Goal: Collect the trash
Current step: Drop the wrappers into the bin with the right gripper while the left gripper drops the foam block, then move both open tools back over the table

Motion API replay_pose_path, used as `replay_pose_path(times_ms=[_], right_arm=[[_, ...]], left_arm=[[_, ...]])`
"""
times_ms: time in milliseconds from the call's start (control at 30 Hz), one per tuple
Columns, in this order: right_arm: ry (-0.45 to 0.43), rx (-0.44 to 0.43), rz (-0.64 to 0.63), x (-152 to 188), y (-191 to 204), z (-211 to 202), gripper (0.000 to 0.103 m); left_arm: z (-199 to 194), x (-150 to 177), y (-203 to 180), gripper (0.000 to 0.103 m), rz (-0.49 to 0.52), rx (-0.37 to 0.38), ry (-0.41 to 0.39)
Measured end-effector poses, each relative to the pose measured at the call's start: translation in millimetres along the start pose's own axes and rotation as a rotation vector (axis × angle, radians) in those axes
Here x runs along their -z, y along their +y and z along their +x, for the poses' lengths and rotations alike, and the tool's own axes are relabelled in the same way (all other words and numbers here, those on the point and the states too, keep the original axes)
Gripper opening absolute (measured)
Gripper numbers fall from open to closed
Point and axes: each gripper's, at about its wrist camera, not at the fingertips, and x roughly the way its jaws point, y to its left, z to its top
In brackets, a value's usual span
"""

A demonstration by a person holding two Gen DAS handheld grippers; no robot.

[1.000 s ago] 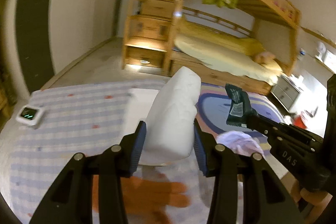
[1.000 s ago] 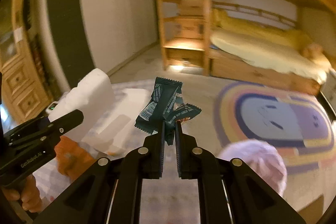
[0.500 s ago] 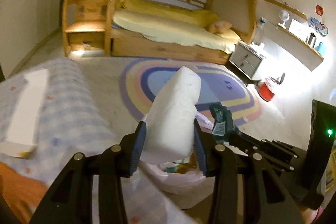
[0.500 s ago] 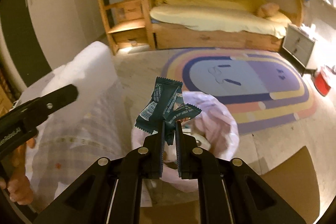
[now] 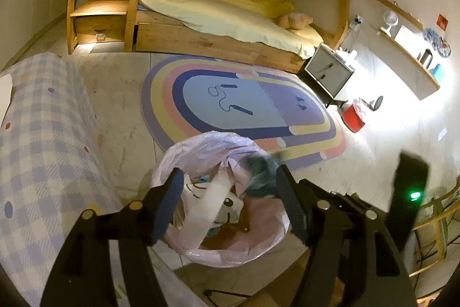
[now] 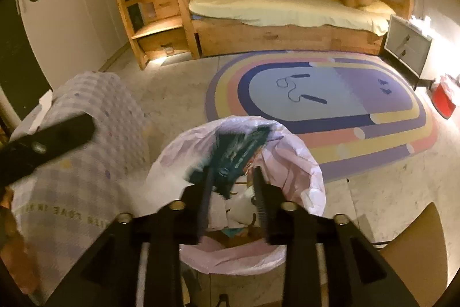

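Your left claw (image 5: 230, 200) and right claw (image 6: 233, 192), clamped a second ago, are both spreading over the pink-lined trash bin (image 5: 258, 246), so the white foam block (image 5: 207, 206) and dark teal snack wrappers (image 6: 238, 154) now drop free into it.

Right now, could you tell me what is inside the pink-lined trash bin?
Inside the trash bin: a blurred white piece, dark teal wrappers at the mouth, pale paper with a cartoon face. The bottom is covered.

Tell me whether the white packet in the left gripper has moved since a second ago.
Yes. The white packet has left the opening left gripper and is dropping into the pink-lined bin beside the rainbow rug.
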Motion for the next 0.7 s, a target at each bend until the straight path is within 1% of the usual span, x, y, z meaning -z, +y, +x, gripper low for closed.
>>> replay_pose_path(times_ms=[33,133,333,367,500,633,700], right_arm=[[0.003,0.001,0.005,0.9,-0.9,0.0,0.038],[-0.002,0.000,0.023,1.1,-2.6,-6.5,0.038],[-0.053,-0.016,0.053,-1.0,3.4,-44.2,0.039],[-0.068,-0.021,0.043,-1.5,10.9,-56.0,0.039],[-0.101,-0.052,0.015,-5.6,33.4,-82.0,0.039],[-0.150,-0.101,-0.025,-12.7,67.2,-112.0,0.047],[-0.166,-0.131,-0.046,-15.8,83.3,-122.1,0.047]], left_arm=[[-3.3,-0.1,1.1,0.065,0.001,-0.003,-0.007],[-16.7,-1.6,0.9,0.065,0.013,-0.028,-0.036],[-65.8,3.5,12.7,0.065,-0.021,-0.066,-0.100],[-72.7,4.5,13.8,0.065,-0.021,-0.075,-0.108],[-107.7,9.8,20.7,0.066,-0.011,-0.131,-0.153],[-143.6,18.8,35.8,0.068,0.002,-0.220,-0.197],[-159.9,24.3,43.8,0.069,0.008,-0.262,-0.211]])
